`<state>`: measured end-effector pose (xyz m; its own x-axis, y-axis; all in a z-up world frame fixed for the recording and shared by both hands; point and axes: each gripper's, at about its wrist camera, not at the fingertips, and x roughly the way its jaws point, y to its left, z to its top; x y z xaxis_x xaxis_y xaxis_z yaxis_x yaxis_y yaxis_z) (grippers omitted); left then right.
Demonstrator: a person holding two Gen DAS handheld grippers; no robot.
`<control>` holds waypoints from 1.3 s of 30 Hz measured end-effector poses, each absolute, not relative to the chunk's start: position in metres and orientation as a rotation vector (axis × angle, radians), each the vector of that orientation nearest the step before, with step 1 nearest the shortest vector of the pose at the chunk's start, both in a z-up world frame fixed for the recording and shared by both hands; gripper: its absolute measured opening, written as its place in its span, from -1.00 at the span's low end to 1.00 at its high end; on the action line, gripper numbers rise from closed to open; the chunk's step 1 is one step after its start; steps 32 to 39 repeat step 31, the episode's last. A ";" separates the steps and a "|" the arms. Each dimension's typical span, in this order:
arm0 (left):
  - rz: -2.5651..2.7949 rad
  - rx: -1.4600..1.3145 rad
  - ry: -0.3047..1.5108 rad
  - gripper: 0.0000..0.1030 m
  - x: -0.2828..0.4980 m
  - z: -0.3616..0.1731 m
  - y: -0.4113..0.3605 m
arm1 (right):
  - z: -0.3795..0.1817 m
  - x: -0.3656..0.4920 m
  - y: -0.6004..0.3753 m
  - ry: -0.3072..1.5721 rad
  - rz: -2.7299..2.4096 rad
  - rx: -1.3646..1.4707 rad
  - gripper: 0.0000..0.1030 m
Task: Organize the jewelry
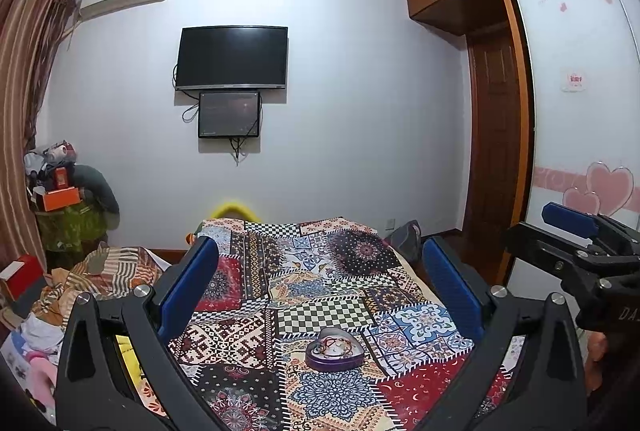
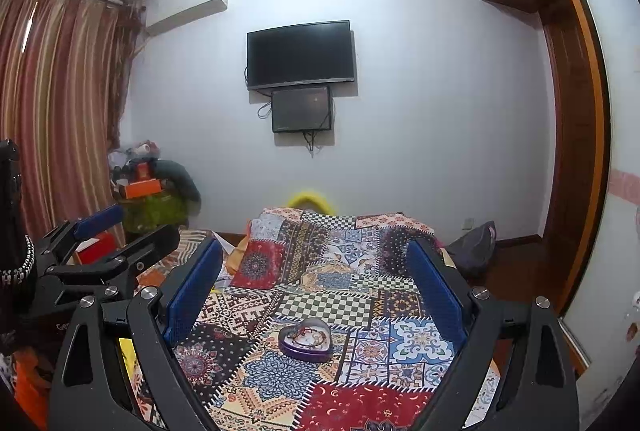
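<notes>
**Jewelry tin sat untouched on the bed as both grippers waited**

A single heart-shaped tin (image 1: pixel 334 349), purple-walled and lidless, lay on the patchwork bedspread (image 1: pixel 320 271) ahead of and below the two grippers, framed between the jaws of each but well short of their tips. Inside it sat a tangle of beaded strands and chains, too small and knotted to count. The left gripper (image 1: pixel 320 283) stood with its jaws spread wide and nothing between them; the right gripper (image 2: pixel 316 281) was likewise wide open and empty-handed, each visible at the edge of the other's view. Judging by the jumble in the tin, sorting had barely begun: no piece lay out on the bedspread, and no second container was in sight. Beyond the jaws, two dark screens, one television (image 1: pixel 232 57) above a smaller panel (image 1: pixel 229 115), hung on the far wall.
</notes>
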<state>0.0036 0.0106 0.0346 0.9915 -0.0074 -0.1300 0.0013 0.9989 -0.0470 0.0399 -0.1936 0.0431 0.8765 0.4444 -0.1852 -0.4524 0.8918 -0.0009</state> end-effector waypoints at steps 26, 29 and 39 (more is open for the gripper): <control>-0.039 -0.065 0.145 0.99 0.004 0.032 0.013 | 0.045 0.040 -0.191 0.178 0.464 -0.053 0.78; -0.046 -0.069 0.147 0.99 0.005 0.031 0.013 | 0.044 0.040 -0.190 0.181 0.466 -0.053 0.78; -0.046 -0.074 0.150 0.99 0.006 0.031 0.014 | 0.043 0.040 -0.190 0.182 0.466 -0.054 0.78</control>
